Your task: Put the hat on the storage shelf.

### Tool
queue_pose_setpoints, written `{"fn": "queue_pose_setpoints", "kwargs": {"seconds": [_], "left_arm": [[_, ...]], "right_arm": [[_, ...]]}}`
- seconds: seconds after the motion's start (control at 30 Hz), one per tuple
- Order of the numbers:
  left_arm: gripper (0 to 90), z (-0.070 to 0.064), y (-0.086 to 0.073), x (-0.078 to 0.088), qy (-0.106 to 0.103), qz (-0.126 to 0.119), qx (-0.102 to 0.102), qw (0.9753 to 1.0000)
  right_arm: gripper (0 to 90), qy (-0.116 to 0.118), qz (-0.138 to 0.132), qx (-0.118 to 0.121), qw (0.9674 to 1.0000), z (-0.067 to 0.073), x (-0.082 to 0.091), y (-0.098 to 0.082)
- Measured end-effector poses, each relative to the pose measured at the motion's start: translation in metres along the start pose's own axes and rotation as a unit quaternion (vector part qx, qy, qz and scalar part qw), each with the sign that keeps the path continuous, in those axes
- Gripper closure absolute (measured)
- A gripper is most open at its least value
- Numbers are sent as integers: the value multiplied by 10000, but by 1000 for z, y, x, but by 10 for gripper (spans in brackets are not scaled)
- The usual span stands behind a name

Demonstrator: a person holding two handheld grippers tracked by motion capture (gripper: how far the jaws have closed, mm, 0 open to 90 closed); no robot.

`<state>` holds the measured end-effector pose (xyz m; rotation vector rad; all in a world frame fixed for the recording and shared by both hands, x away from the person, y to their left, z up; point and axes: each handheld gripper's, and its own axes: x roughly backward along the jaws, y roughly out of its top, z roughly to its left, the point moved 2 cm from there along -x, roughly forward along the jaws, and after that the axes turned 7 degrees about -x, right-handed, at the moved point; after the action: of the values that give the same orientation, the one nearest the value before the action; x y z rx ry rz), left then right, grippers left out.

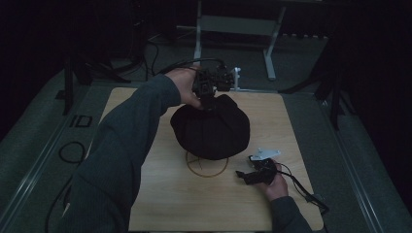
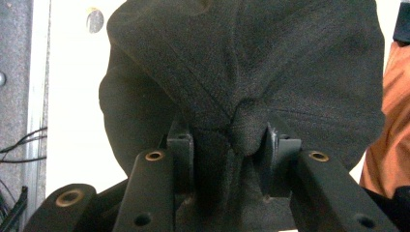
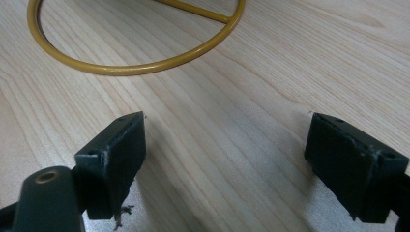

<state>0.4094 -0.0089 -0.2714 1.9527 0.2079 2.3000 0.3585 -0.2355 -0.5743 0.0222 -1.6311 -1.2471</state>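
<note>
black hat pinched at its crown above a wire ring

hat (image 1: 210,127) of dark cloth hangs over the middle of the wooden table (image 1: 160,194), bunched at the top where the left gripper (image 1: 210,99) clenches a fold of it. in the left gripper view the two jaws press in on a puckered knot of fabric (image 2: 241,130), seams running out from it, and the cloth blocks most of the table beyond. an orange patch (image 2: 391,125) shows at the right edge of that view; what it is i cannot tell.

under the hat's near edge lies a yellow wire ring (image 1: 207,165) with a bar across it, partly covered by the hat in the high view. the right gripper (image 1: 252,174) rests low on the table, near the ring to its right, jaws spread wide with bare wood between them; in the right gripper view the ring (image 3: 135,53) curves just ahead of the pads (image 3: 118,154).

beyond the table stand a pale metal frame (image 1: 238,29) and dark cables (image 1: 73,153) on the grey floor.
</note>
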Motion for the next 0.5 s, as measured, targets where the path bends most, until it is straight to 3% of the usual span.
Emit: {"fn": "queue_pose_setpoints", "kwargs": {"seconds": [0.2, 0.4, 0.5], "left_arm": [[541, 4, -1, -6, 136, 139, 65, 9998], [512, 6, -2, 2, 232, -136, 149, 9995], [490, 6, -3, 4, 251, -118, 173, 9995]], "right_arm": [[143, 3, 2, -1, 10000, 0, 0, 0], [143, 8, 8, -8, 10000, 0, 0, 0], [143, 9, 8, -2, 10000, 0, 0, 0]]}}
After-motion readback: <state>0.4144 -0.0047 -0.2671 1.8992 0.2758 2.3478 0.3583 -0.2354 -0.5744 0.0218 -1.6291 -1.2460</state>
